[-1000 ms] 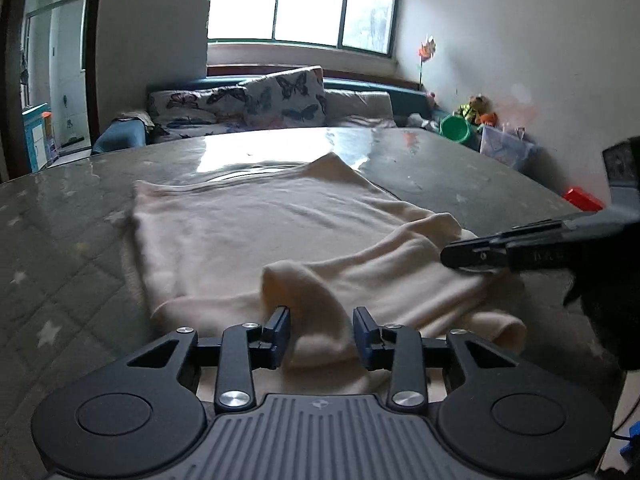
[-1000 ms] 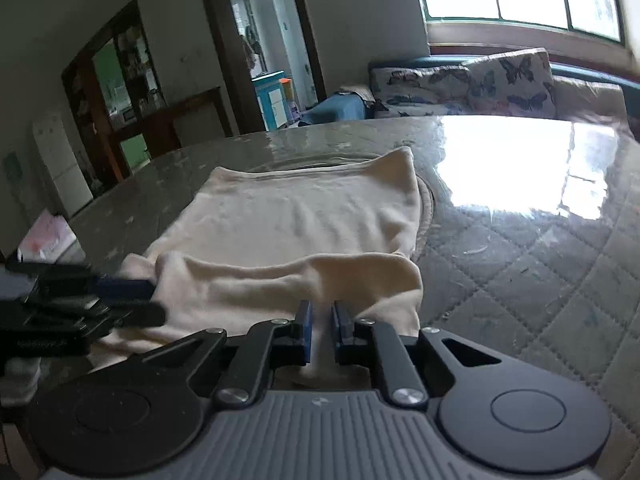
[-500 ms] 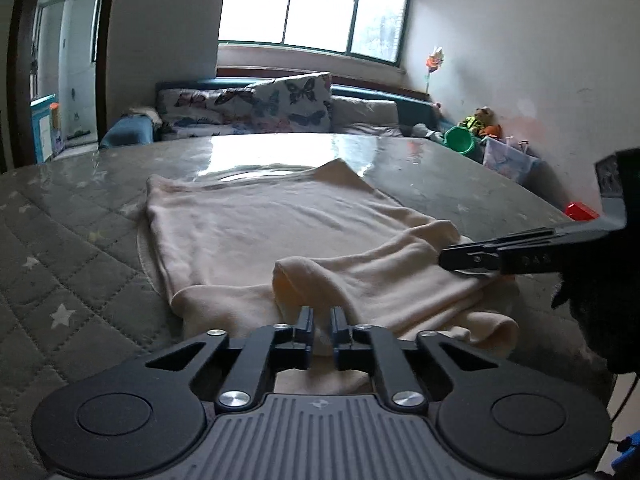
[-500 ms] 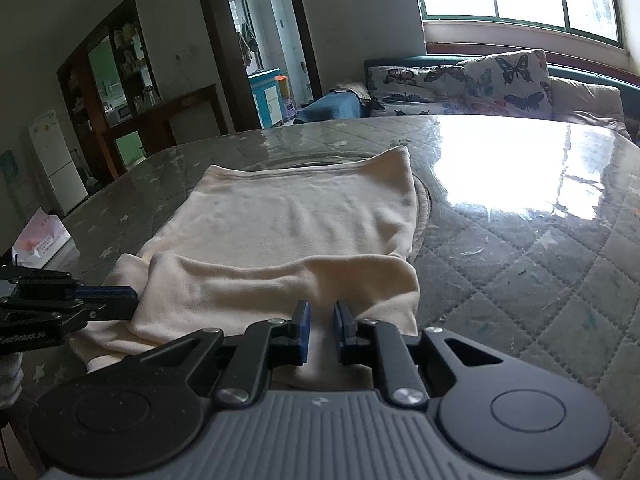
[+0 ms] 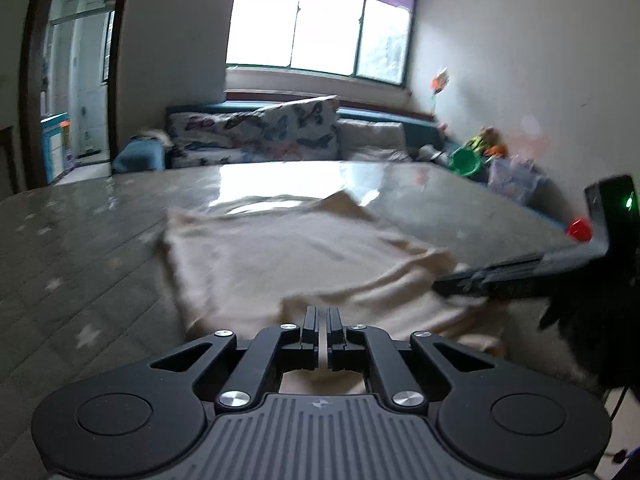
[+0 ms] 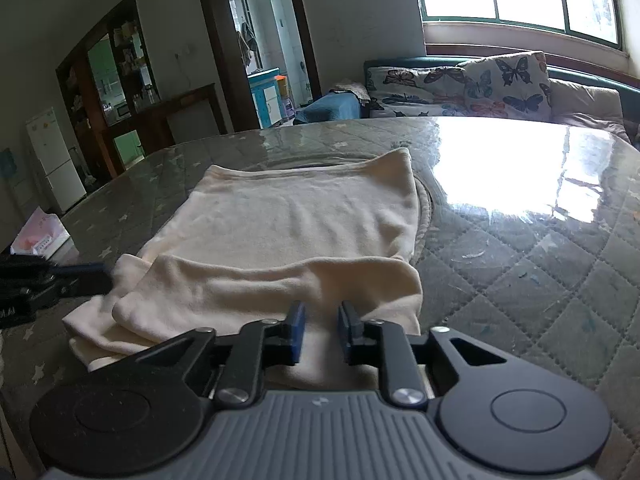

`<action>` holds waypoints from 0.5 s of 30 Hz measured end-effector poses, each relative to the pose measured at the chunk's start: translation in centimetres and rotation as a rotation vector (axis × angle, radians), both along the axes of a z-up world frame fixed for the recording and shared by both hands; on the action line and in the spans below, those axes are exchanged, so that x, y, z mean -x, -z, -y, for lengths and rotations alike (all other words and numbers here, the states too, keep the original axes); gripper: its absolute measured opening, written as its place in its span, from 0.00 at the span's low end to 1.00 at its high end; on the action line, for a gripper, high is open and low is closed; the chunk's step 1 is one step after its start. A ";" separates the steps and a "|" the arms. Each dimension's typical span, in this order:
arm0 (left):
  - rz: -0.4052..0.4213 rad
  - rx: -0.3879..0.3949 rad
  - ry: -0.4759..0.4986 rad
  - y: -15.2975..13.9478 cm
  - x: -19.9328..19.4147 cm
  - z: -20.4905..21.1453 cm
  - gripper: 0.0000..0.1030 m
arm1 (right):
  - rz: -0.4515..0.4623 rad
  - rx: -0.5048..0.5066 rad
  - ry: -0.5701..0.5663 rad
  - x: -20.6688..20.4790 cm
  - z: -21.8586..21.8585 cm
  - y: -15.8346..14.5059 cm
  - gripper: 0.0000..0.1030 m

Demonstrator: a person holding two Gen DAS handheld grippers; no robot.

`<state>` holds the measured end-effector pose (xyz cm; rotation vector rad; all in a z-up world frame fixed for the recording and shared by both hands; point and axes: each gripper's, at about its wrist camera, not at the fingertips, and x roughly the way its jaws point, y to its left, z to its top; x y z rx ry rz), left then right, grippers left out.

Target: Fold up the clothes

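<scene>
A cream garment [image 6: 296, 216] lies flat on the quilted table [image 6: 540, 280], its near part folded back into a thick band [image 6: 260, 288]. In the blurred left wrist view the garment [image 5: 280, 252] spreads ahead, and my left gripper [image 5: 323, 320] is shut on its near fold, a pale strip showing between the pads. My right gripper [image 6: 321, 320] hovers over the band's right end; its jaws are opening, with cloth below and not pinched. Each gripper shows in the other's view: the right one [image 5: 480, 280] at the band's far end, the left one [image 6: 76, 276] at the left.
A sofa with butterfly cushions [image 6: 472, 88] runs behind the table under the window. A green bucket [image 5: 464, 162] and toys sit at the right wall. A red object [image 5: 579, 230] shows by the table's right edge. A pink-white packet [image 6: 38, 236] and a fridge [image 6: 56, 160] stand left.
My left jaws closed from apart onto the garment's near fold, and that view tipped upward slightly and blurred. My right jaws widened from nearly shut.
</scene>
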<state>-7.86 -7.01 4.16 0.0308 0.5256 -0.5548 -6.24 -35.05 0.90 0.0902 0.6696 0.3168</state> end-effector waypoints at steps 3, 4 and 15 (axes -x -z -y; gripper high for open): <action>-0.011 -0.010 0.035 0.5 -1.3 1.4 0.05 | 0.027 0.032 -0.024 0.4 -0.8 -0.4 0.22; -0.036 -0.012 0.042 1.0 -1.9 1.6 0.05 | 0.035 0.039 -0.037 0.5 -1.0 -0.5 0.22; -0.018 -0.136 0.158 1.5 0.0 0.2 0.12 | 0.030 0.132 -0.153 2.1 -1.6 -1.4 0.30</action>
